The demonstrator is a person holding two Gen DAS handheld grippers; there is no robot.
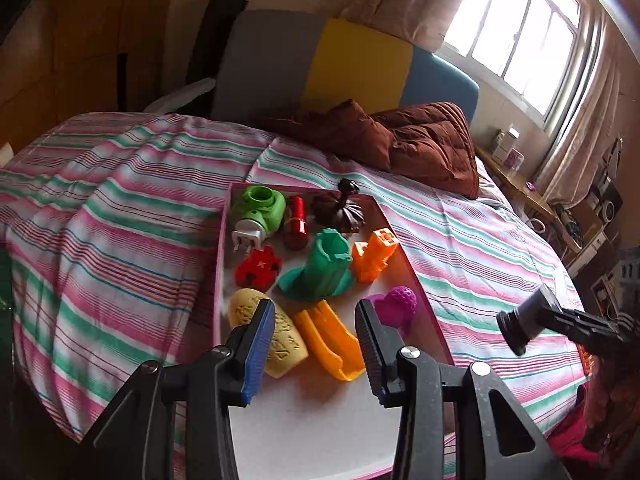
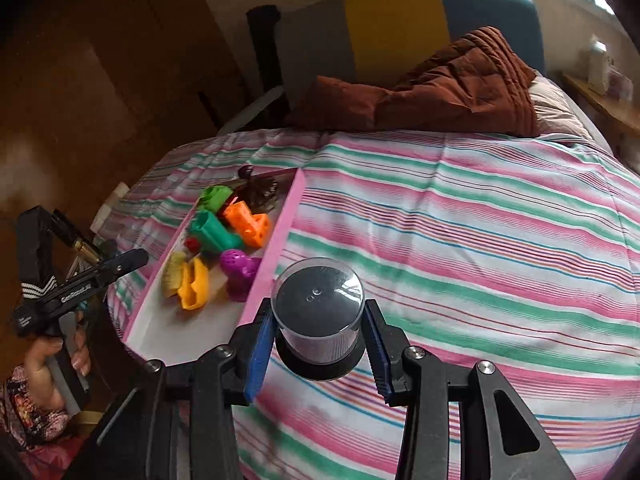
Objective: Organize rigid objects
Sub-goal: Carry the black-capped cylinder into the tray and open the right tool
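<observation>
In my left wrist view, my left gripper (image 1: 316,320) fills the lower middle of the frame, its jaws partly apart with nothing gripped between them. Through the gap I see the pink-rimmed tray (image 1: 404,252) lying on the striped bedspread (image 1: 120,220).

Going left to right across the tray: a yellow embossed piece (image 1: 280,340) sits partly behind my left finger (image 1: 260,344), with a red puzzle-shaped block (image 1: 258,268) above it and a green plug-in device (image 1: 258,210) at the tray's upper left. A red cylinder (image 1: 296,222) stands just beside that. In the centre are a teal stand (image 1: 324,268) and, below it, an orange chute (image 1: 332,340). A dark brown pumpkin-like piece (image 1: 340,208) sits at the top, an orange bracket (image 1: 372,256) to the right, and a purple ball piece (image 1: 394,306) behind my right finger (image 1: 372,344).

At the right edge of that frame, my right gripper (image 1: 524,320) appears holding a clear-capped cylinder.

In my right wrist view, my left hand (image 2: 48,364) grips the left tool's handle at the lower left, and the tray lies left of centre. My right gripper (image 2: 318,340) in the lower middle is clamped on the clear-topped dark container (image 2: 318,312), both pads against its sides, above the bedspread just right of the tray's rim.
</observation>
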